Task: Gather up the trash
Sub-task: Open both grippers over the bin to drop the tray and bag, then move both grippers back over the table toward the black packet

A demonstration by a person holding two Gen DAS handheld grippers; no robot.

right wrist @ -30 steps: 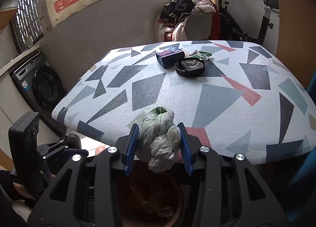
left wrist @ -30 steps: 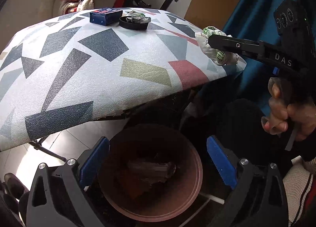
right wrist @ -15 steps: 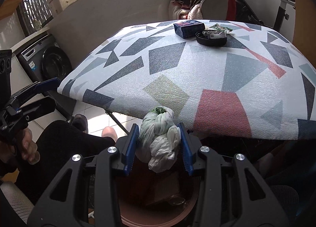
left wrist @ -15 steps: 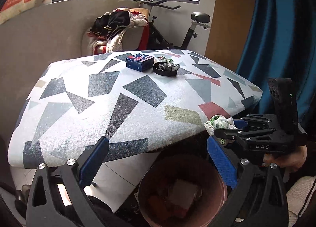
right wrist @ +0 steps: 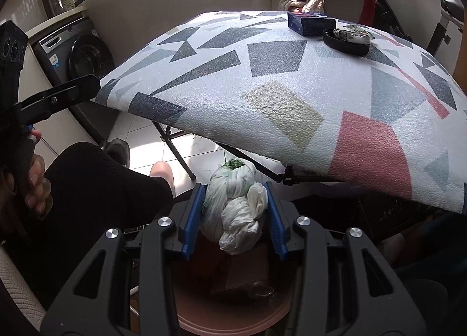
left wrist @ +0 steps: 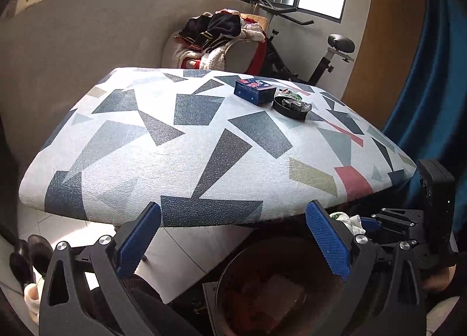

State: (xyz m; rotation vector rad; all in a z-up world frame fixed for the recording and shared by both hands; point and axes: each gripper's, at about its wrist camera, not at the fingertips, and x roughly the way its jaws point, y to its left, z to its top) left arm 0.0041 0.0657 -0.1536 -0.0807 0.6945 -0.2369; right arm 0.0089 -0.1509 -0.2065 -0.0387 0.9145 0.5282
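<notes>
My right gripper [right wrist: 235, 213] is shut on a crumpled white and green plastic bag [right wrist: 233, 207] and holds it just above the brown trash bin [right wrist: 230, 318], below the table's front edge. The bag also shows in the left wrist view [left wrist: 347, 220], beside the right gripper [left wrist: 388, 222]. My left gripper [left wrist: 233, 236] is open and empty, above the bin [left wrist: 280, 289], which holds cardboard and other trash. On the far side of the table [left wrist: 204, 146] stand a blue box [left wrist: 254, 90] and a black dish [left wrist: 292, 106] with wrappers in it.
A washing machine [right wrist: 78, 55] stands left of the table. A chair piled with clothes [left wrist: 221, 41] and an exercise bike [left wrist: 324, 55] stand behind it. A blue curtain [left wrist: 432, 102] hangs at the right. The person's legs and shoes are near the bin.
My right gripper has come down off the table edge with the bag to just over the bin. My left gripper has pulled back and tilted up, so more of the table shows.
</notes>
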